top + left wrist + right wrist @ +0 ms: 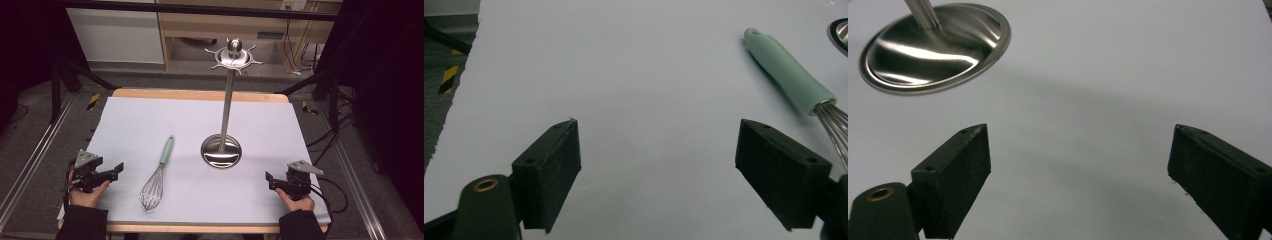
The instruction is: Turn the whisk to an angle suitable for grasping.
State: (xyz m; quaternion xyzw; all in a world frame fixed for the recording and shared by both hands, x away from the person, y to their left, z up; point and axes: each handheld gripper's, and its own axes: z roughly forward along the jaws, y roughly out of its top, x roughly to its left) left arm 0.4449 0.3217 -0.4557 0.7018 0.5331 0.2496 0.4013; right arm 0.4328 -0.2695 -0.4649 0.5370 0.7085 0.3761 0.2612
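The high view takes in the whole bench point(200, 96), a wooden top covered by a pale, smooth sheet point(150, 130). Near the middle of the frame stands a polished metal stand point(225, 112): a round dished base, a thin upright pole, and a crown of short hooks under a ball knob at the top. Left of the base lies a whisk point(156, 180), flat on the sheet, its mint-green handle pointing toward the upper right and its wire loops toward the lower edge.

At lower left, the left claw point(119, 169) is held in a hand point(87, 196) at the sheet's left edge; at lower right, the right claw point(269, 180) sits in the other hand point(296, 201). Both are well apart from the whisk and stand.

The left gripper view shows the left claw point(658, 160) spread wide with nothing between its matte black jaws, the whisk's handle point(786, 72) at upper right and the sheet's ragged left edge against dark floor. The right gripper view shows the right claw point(1079, 175) equally wide and empty, with the stand's mirror-bright base point(935, 47) at upper left and bare sheet elsewhere.
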